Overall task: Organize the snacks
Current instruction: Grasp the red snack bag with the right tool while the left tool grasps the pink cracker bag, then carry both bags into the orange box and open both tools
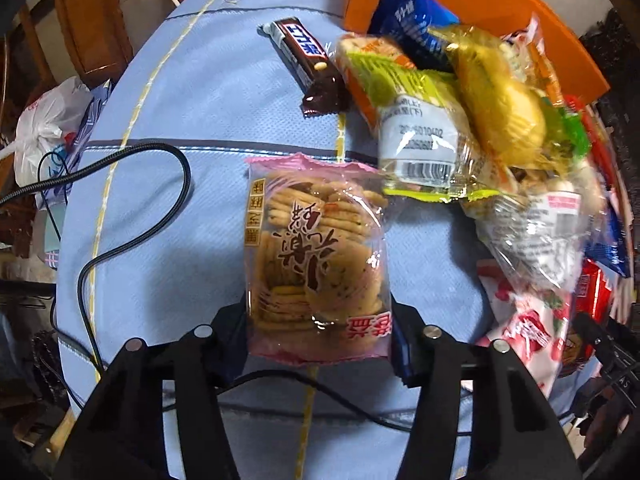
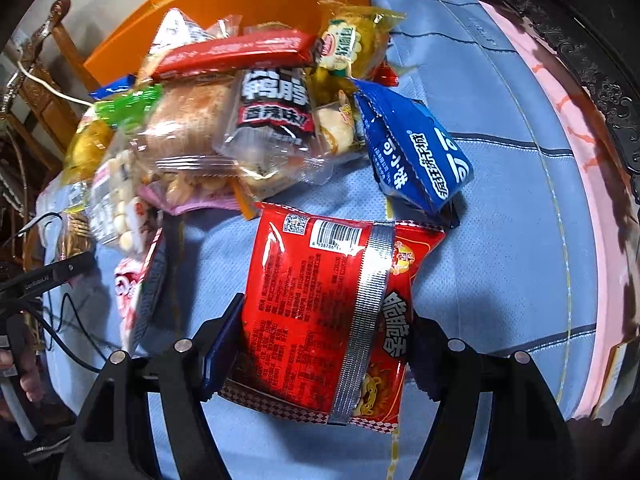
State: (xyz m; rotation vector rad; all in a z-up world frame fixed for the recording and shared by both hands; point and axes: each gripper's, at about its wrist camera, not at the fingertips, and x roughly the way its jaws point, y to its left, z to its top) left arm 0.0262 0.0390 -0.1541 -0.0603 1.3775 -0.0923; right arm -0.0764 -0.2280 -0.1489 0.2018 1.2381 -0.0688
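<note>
1. Your left hand-held gripper (image 1: 318,332) sits low in the middle of its view, with a pink-edged pack of crackers (image 1: 316,256) between its fingers. Both fingers meet the pack's sides, so count it as pinched at its near end.
2. Your right hand-held gripper (image 2: 320,340) is likewise low in the middle of its view and is closed on a red snack bag (image 2: 320,308) lying back side up, barcode toward the top of the frame. The bag's edges press against both fingers.
3. Both packs rest on the blue cloth (image 1: 160,208) that covers the worktop; neither looks lifted yet.
4. The main heap of snacks (image 2: 224,120) is unsorted. In the right view it fills the upper left and middle, with a blue packet (image 2: 416,152) at its right edge, just above the red bag.
5. In the left view a chocolate bar (image 1: 308,64) lies at upper middle, beside the heap.
6. An orange board (image 2: 248,12) shows behind the heap at the top of the right view. Whether it is the place for sorted snacks, you cannot tell.
7. My reading: you are at an early stage. Two packs are gripped, none is visibly grouped, and nearly the whole heap is left.
</note>
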